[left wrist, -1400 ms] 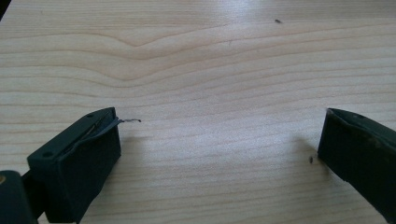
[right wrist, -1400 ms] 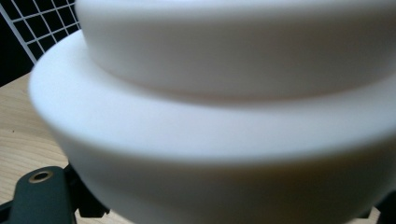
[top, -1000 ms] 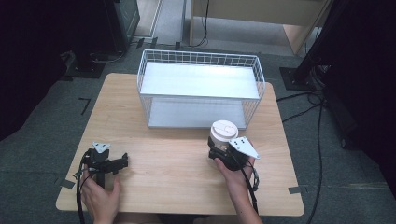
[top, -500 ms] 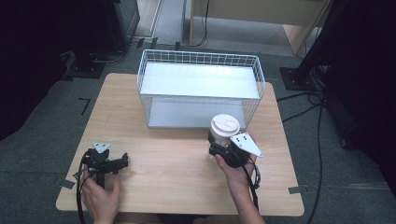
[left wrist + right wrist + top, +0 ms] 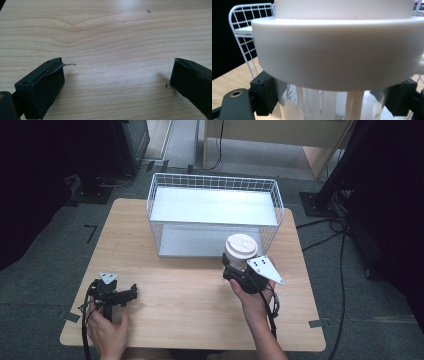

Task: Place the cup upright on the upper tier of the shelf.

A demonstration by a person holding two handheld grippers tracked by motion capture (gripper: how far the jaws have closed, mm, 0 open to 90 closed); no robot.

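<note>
The right hand-held gripper clamps a white-lidded clear cup upright, just in front of the wire basket. The left hand-held gripper rests on the bench, jaws spread wide.

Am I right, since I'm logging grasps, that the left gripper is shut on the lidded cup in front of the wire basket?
Wrong hand: the right gripper is shut on the lidded cup in front of the wire basket, as the high view shows. The left gripper is open.
</note>
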